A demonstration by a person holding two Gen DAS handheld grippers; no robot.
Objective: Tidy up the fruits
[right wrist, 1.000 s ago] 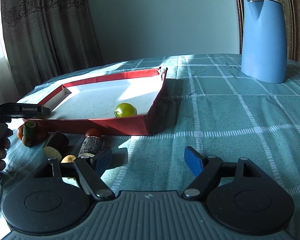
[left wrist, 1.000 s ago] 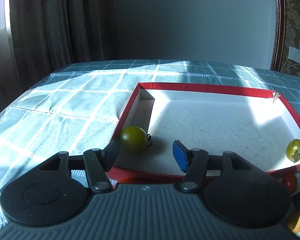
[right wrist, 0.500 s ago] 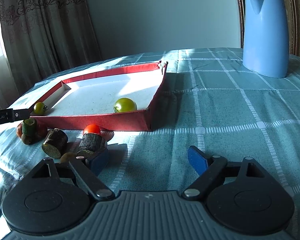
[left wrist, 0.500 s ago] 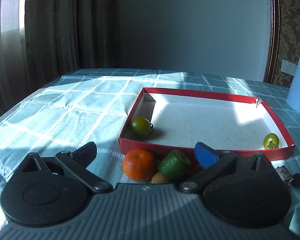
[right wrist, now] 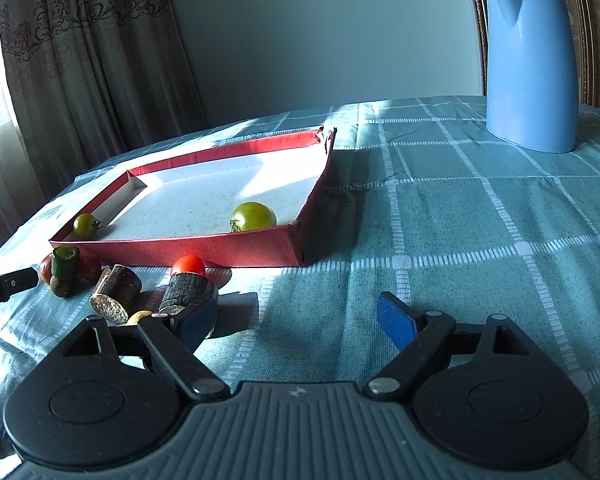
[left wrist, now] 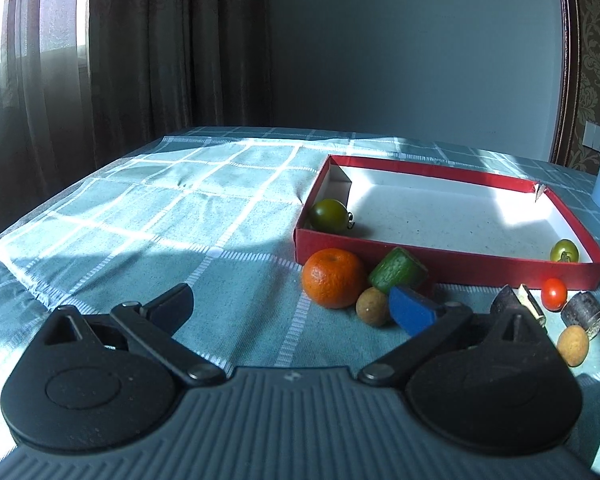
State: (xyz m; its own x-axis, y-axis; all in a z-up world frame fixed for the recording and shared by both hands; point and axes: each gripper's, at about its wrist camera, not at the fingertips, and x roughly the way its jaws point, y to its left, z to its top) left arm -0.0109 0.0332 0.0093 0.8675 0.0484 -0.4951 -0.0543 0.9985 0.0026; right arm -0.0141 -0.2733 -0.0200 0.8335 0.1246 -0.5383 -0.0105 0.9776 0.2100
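1. Left wrist view: left gripper (left wrist: 296,306) has its fingers spread wide over the tabletop (left wrist: 148,216), holding nothing. Two green tomatoes sit in the red tray (left wrist: 440,258); the mandarin (left wrist: 333,277) waits just outside its near wall. I'd center on the mandarin before squeezing.
2. Right wrist view: right gripper (right wrist: 296,320) fingers are spread too, empty. The red cherry tomato (right wrist: 188,266) is close; go gentle, it'll roll.

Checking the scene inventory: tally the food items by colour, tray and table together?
Green tomatoes, in the red tray: 2
Red cherry tomato: 1
Orange: 1
Green cut piece: 1
Tan round fruits: 2
Dark cut chunks: 2
Total: 9
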